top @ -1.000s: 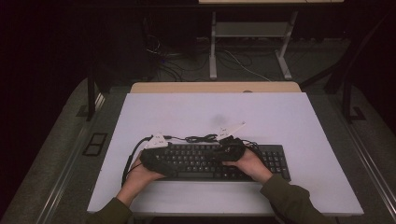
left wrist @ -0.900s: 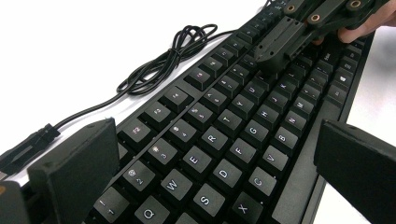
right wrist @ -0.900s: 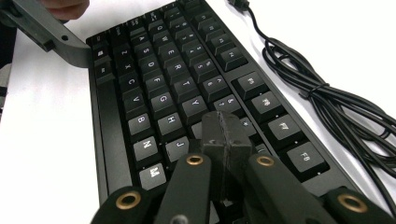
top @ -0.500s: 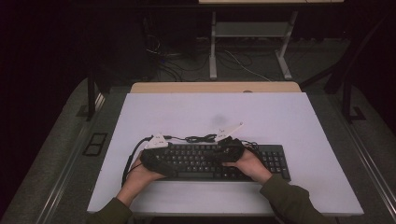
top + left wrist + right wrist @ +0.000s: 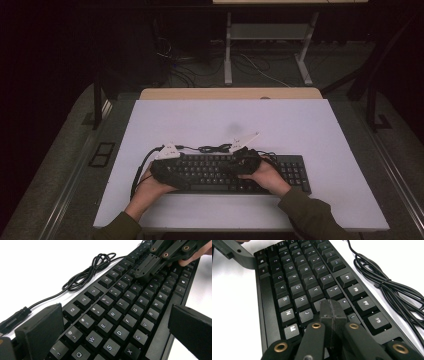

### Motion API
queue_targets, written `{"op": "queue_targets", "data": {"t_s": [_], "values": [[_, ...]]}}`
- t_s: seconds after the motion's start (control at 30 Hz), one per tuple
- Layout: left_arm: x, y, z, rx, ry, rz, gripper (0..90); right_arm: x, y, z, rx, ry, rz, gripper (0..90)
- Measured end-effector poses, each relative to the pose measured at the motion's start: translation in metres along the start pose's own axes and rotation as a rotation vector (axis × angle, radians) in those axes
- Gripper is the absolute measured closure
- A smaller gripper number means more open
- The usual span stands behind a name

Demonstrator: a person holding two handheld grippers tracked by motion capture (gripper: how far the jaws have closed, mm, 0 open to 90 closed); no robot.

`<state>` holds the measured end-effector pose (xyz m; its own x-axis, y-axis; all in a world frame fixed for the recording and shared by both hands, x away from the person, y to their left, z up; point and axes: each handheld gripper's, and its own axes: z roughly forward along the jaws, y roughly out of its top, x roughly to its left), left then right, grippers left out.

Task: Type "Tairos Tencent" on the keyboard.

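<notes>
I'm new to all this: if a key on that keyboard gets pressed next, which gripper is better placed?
Probably the right gripper: its jaws are shut into one tip, poised over the middle keys of the keyboard. The left gripper has its jaws open, straddling the keyboard's width.

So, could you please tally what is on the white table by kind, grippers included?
Keyboard: 1
Bundled black cable: 1
Grippers: 2, the left gripper with jaws apart over the keys, the right gripper with jaws together on the keys
Total: 4
</notes>
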<state>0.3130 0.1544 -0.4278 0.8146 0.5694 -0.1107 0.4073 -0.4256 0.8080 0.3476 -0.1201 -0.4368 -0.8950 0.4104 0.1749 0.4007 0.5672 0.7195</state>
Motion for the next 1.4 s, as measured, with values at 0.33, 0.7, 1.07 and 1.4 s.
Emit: {"op": "queue_targets", "data": {"t_s": [0.33, 0.7, 1.07, 1.4], "values": [[0.0, 0.0, 0.0, 0.001, 0.0, 0.001, 0.0, -0.002, 0.002, -0.007, -0.037, 0.01, 0.001, 88.9], [0.0, 0.0, 0.0, 0.001, 0.003, 0.004, 0.0, -0.004, 0.002, -0.017, -0.103, 0.008, 0.022, 63.5], [0.0, 0.0, 0.0, -0.002, 0.008, 0.011, 0.0, -0.009, -0.005, -0.029, -0.164, -0.015, 0.045, 31.0], [0.0, 0.001, 0.0, -0.009, 0.01, 0.015, 2.4, -0.014, -0.009, -0.038, -0.193, -0.032, 0.064, 25.8]]}}
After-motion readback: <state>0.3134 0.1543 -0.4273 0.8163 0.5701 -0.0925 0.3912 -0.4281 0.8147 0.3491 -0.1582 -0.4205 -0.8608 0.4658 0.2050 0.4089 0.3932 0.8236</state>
